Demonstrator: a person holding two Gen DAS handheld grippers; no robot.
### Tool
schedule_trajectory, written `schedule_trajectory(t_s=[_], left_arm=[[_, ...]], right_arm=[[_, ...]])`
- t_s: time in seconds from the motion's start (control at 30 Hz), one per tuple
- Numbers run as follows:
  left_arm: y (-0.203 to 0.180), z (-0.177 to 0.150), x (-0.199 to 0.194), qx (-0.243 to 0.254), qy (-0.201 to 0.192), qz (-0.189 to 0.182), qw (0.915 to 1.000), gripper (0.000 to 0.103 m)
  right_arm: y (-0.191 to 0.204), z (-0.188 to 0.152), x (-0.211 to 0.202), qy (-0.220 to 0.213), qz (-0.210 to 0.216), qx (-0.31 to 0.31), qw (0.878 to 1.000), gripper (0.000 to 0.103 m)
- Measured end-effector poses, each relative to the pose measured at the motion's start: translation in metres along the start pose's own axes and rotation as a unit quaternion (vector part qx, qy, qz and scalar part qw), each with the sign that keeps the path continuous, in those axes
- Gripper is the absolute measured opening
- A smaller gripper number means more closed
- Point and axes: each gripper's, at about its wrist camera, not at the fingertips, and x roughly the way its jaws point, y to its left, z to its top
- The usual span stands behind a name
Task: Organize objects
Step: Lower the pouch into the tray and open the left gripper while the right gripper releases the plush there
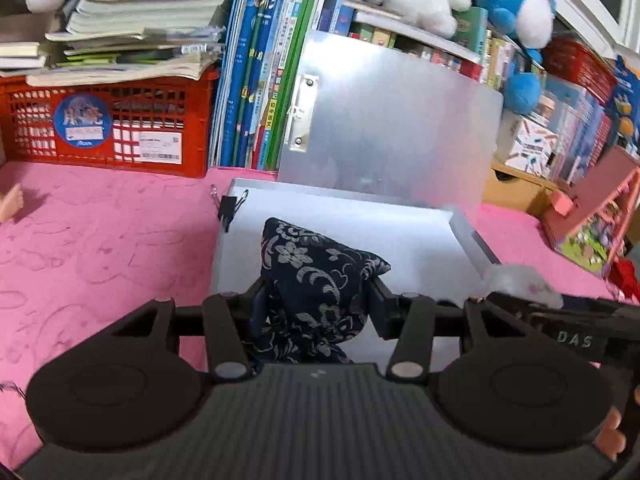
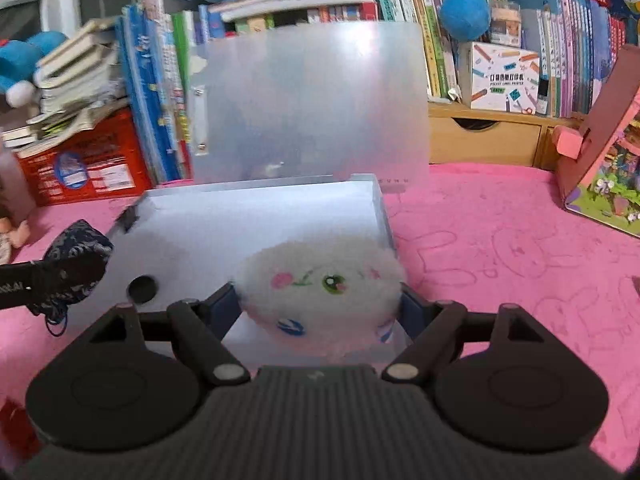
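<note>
My left hand-held gripper (image 1: 318,294) is pinching a dark navy fabric pouch with a pale floral print (image 1: 316,268), its pads pressed into the cloth on both sides, and the pouch hangs over the near part of the translucent white plastic box (image 1: 400,216). My right hand-held gripper (image 2: 320,300) is clamped around a round fluffy white plush with a little embroidered green eye and pink flowers (image 2: 320,280), held wide because the plush is bulky; it sits above the box's near right corner.

The two loads are close together over one shallow box, so I judge the first risk is a collision: the right tool already shows at the edge of the left wrist view, and a knock could jar either grip. The pouch is limp and its tail droops below the pads, so it may drag on the front wall and tip or slide the light box across the pink patterned table (image 2: 500,248). The plush is soft and springy; squeezed only at its sides, it could pop out early and roll off the rim.

Inside, a small black round disc (image 2: 141,289) lies on the box floor, and a black binder clip (image 1: 228,206) sits on the far left corner. Dropping the pouch on either could leave it perched unevenly. The propped-up frosted lid (image 2: 312,108) stands just behind; a push too far back could knock it down.
</note>
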Motion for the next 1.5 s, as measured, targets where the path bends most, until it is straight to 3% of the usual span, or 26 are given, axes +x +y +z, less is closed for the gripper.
schedule_trajectory(t_s=[0.33, 0.53, 0.73, 0.97, 1.2, 1.5], left_arm=[[0.004, 0.027, 0.052, -0.005, 0.011, 0.008, 0.9999, 0.056], [0.002, 0.028, 0.072, 0.007, 0.021, 0.021, 0.9995, 0.056], [-0.002, 0.032, 0.081, 0.014, 0.017, 0.009, 0.9997, 0.056], [-0.002, 0.024, 0.095, 0.022, 0.043, 0.02, 0.9987, 0.057], [0.0, 0.023, 0.098, 0.021, 0.051, 0.028, 0.9981, 0.08], [-0.011, 0.031, 0.074, 0.036, 0.043, 0.024, 0.9981, 0.084]], right_arm=[[0.005, 0.018, 0.048, 0.034, -0.011, 0.013, 0.999, 0.081], [0.0, 0.019, 0.06, 0.038, -0.008, 0.033, 0.999, 0.081], [-0.002, 0.027, 0.067, 0.033, -0.006, 0.041, 0.999, 0.081], [0.001, 0.02, 0.078, 0.044, 0.002, 0.041, 0.998, 0.086], [0.001, 0.023, 0.074, 0.037, 0.017, 0.048, 0.998, 0.093], [0.002, 0.03, 0.048, 0.018, 0.019, 0.053, 0.998, 0.095]])
